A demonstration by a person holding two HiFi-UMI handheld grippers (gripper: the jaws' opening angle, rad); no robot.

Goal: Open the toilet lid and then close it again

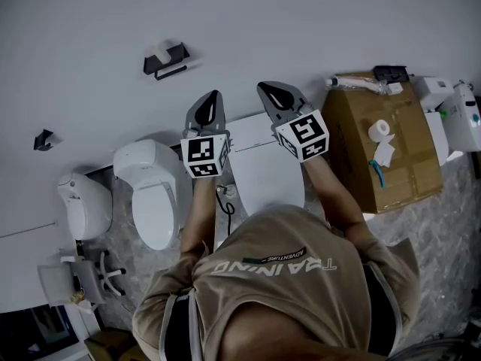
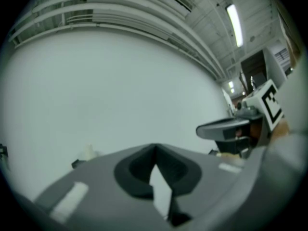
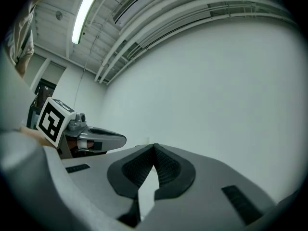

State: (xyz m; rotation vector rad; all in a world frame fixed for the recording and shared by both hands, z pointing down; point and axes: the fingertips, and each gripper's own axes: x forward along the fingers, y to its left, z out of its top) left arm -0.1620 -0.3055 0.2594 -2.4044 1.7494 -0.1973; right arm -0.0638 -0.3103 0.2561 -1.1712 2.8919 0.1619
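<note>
Toilet lid (image 1: 263, 175) lies below two raised claws. The left gripper (image 1: 213, 100) and right gripper (image 1: 267, 90) are both pinched together on nothing and aim at the bare wall (image 1: 316, 28). Beneath them the lid appears down on its bowl, as it would before opening or after closing. Tips pinched like this could skid off the lid's smooth plastic, and it would drop and slam.

The smooth, glossy white toilet lid (image 1: 264, 173) and a neighbouring toilet (image 1: 154, 194) of the same shiny finish contrast with a matt white wall (image 1: 301, 28) and a mottled, stone-look floor (image 1: 451, 232). The left gripper (image 1: 213, 100) and right gripper (image 1: 267, 90) are matt grey plastic, the right one's dark pads (image 3: 166, 170) finely ribbed. The cardboard box (image 1: 398, 156) is plain dull brown, the paper roll (image 1: 381, 128) soft white.
</note>
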